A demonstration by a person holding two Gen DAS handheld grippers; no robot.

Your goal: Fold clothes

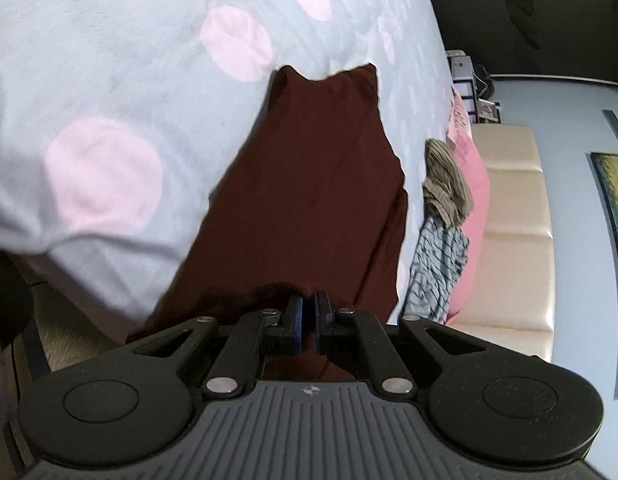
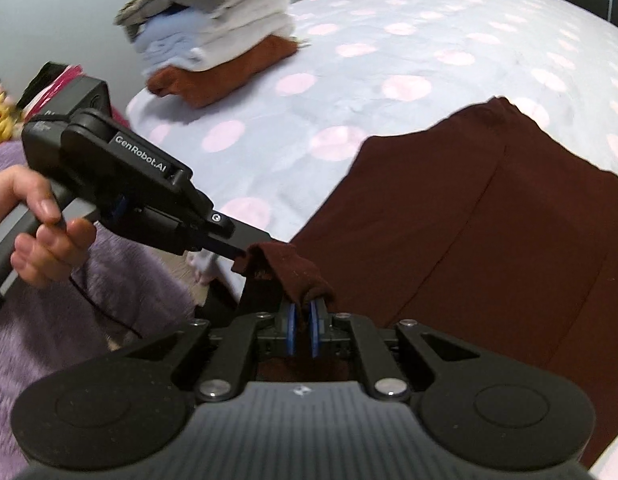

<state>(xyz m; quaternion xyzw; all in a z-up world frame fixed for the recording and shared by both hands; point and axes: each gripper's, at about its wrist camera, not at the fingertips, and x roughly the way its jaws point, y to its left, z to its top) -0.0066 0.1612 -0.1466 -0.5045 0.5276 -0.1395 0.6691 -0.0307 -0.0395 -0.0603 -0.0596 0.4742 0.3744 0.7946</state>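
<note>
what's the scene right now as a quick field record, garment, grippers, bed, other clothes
garment: dark maroon garment, spread over the bed, near edge lifted
left gripper: shut on the maroon cloth
right gripper: shut on a bunched edge of the same cloth
bed: grey cover with pink dots
folded stack: on the bed's far side, rust piece at the bottom
unfolded clothes: striped pieces by the pink pillow

Right gripper (image 2: 302, 312) pinches maroon cloth (image 2: 469, 240) at bottom centre; left gripper (image 2: 245, 254) grips its edge, centre-left; folded pile (image 2: 221, 36) upper left.
</note>
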